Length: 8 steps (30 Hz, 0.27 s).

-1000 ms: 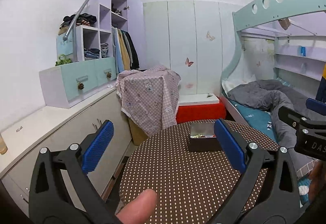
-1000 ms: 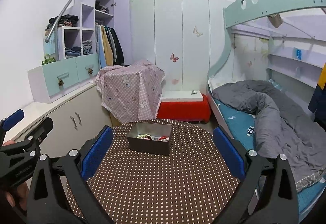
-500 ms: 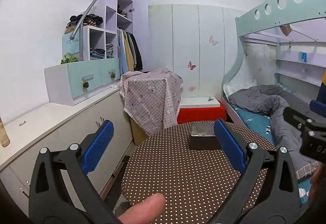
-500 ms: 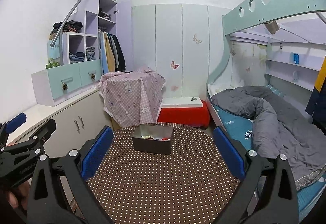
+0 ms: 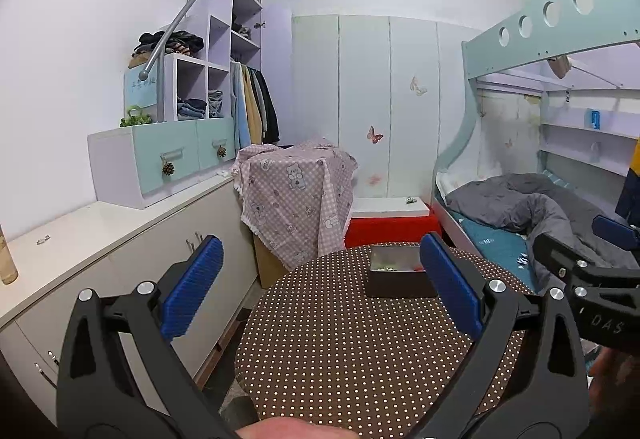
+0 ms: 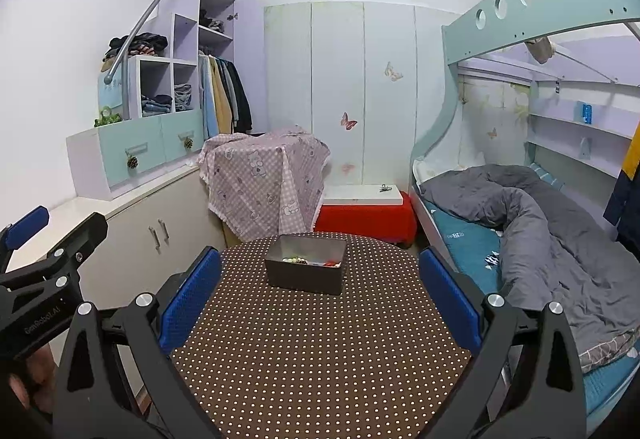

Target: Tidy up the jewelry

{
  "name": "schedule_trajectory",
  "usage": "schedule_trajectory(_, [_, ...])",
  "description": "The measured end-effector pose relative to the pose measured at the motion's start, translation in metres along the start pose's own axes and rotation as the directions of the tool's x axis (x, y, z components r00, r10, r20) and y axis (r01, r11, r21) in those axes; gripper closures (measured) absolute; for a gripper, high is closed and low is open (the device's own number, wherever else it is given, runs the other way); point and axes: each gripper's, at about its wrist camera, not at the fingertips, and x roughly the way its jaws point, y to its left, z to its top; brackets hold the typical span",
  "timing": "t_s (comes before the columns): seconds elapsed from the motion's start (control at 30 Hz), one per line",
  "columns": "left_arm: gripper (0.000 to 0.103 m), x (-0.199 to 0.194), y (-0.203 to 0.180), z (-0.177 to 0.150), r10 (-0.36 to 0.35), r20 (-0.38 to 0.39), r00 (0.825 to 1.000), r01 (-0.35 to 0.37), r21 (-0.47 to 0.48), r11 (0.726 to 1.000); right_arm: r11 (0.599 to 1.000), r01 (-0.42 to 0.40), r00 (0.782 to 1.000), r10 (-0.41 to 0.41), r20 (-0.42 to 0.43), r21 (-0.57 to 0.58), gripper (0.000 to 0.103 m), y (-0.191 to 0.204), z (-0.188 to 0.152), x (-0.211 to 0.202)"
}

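Note:
A dark rectangular box (image 6: 306, 269) stands at the far side of a round table with a brown dotted cloth (image 6: 320, 351). It holds jewelry (image 6: 312, 261): green beads and a red piece. The box also shows in the left wrist view (image 5: 400, 277). My left gripper (image 5: 320, 295) is open and empty, above the table's near left part. My right gripper (image 6: 320, 297) is open and empty, above the near edge, well short of the box. Each gripper shows at the edge of the other's view.
A white cabinet counter (image 6: 132, 195) runs along the left. A stand draped in pink checked cloth (image 6: 264, 179) and a red box with a white lid (image 6: 364, 211) sit behind the table. A bunk bed with a grey duvet (image 6: 540, 223) is on the right.
Both grippers have risen and drawn back a little, so the table and box sit lower and smaller in view. Both stay open.

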Motion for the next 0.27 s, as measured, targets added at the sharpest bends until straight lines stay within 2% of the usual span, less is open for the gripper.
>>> schedule_trajectory(0.27, [0.006,0.0001,0.0028,0.0023,0.011,-0.001,1.0,-0.011,-0.005,1.0,1.0,-0.005,1.0,0.005,0.005,-0.001,0.008,0.0018,-0.0003,-0.0012])
